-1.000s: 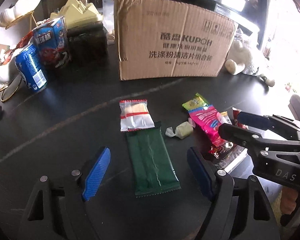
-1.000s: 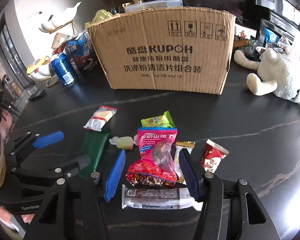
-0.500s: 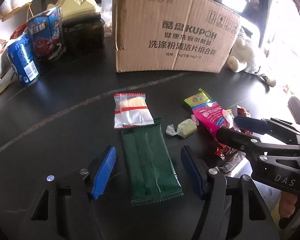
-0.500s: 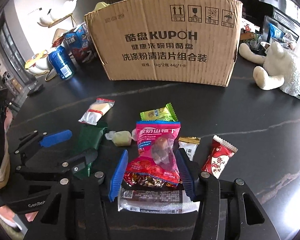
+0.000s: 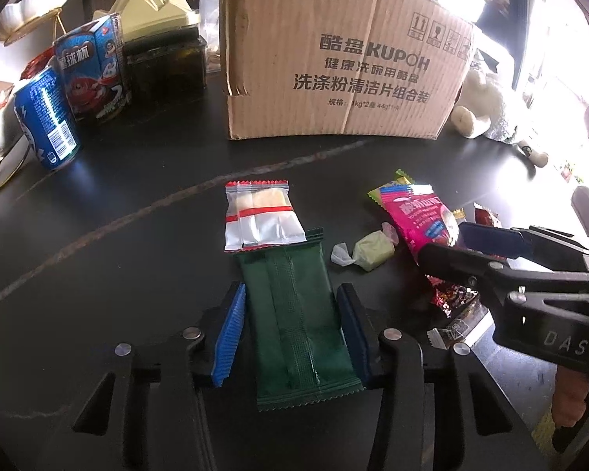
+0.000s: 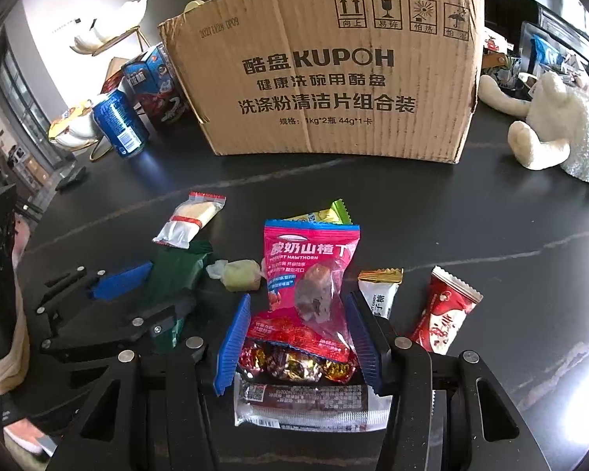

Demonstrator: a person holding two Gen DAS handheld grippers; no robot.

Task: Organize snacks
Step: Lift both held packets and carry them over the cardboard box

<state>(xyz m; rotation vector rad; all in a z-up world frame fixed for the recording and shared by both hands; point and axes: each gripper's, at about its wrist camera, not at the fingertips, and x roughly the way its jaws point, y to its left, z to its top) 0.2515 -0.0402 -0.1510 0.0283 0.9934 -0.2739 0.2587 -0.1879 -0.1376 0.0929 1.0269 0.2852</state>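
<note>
My left gripper [image 5: 290, 298] is open, its blue pads on either side of a dark green snack packet [image 5: 294, 322] lying flat on the black table. My right gripper [image 6: 298, 310] is open, its pads flanking a pink hawthorn snack bag [image 6: 310, 286] that lies over a dark wrapped bar [image 6: 314, 404]. A clear red-striped packet [image 5: 257, 216] touches the green packet's far end. A pale green candy [image 5: 369, 253] lies between the packets. A large open cardboard box [image 6: 326, 74] stands behind.
A blue can [image 5: 45, 117], a blue carton [image 5: 92, 66] and a dark container [image 5: 165, 64] stand at the far left. A white plush toy [image 6: 553, 125] lies at the far right. A red-white packet [image 6: 445, 314] and a small white candy [image 6: 381, 290] lie right of the pink bag.
Both grippers have moved forward and lower and narrowed: the left now straddles the green packet, the right now straddles the pink bag.
</note>
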